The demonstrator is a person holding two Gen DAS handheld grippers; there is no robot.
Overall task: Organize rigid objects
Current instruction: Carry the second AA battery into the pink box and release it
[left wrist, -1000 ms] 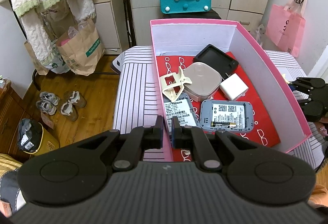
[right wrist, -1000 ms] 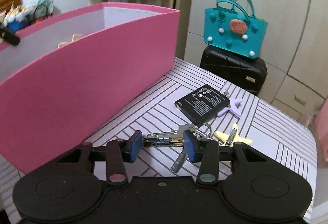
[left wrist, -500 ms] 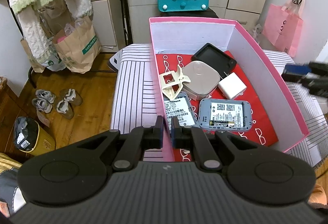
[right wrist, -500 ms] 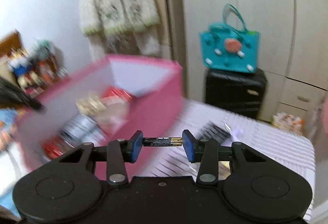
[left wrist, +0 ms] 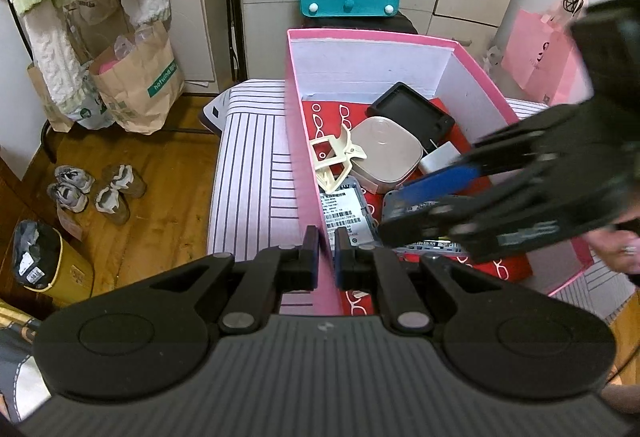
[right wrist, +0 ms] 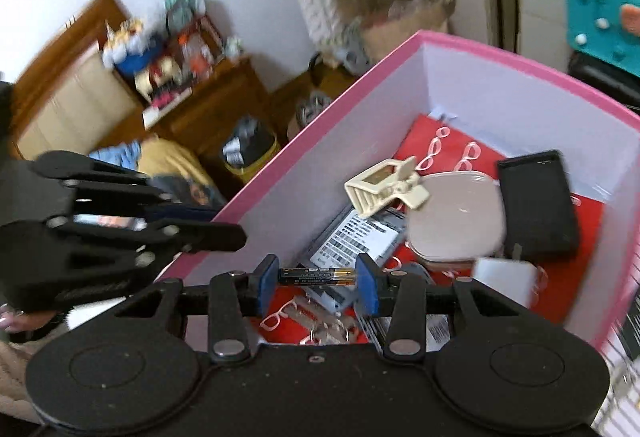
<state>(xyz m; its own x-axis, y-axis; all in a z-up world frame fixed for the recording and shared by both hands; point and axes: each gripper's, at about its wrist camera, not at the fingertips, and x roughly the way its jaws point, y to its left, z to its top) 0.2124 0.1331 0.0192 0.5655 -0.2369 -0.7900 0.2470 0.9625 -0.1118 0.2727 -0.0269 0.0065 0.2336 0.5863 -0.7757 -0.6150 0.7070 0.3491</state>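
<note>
R gripper (right wrist: 317, 276) clamps battery (right wrist: 317, 276) lengthwise, over pink box (right wrist: 304, 141) interior; L gripper (left wrist: 327, 252) pinches box's near wall, jaws nearly closed on it

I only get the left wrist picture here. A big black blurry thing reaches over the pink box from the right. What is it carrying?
Observer: Those are the right tongs; they grip a battery end to end.
Visitor: Is it inside the box yet?
Observer: It hangs above the pink box, over the grey device with the barcode label.
Visitor: And my own tongs?
Observer: From the right wrist picture, the left tongs are pinched on the box's near wall.
</note>
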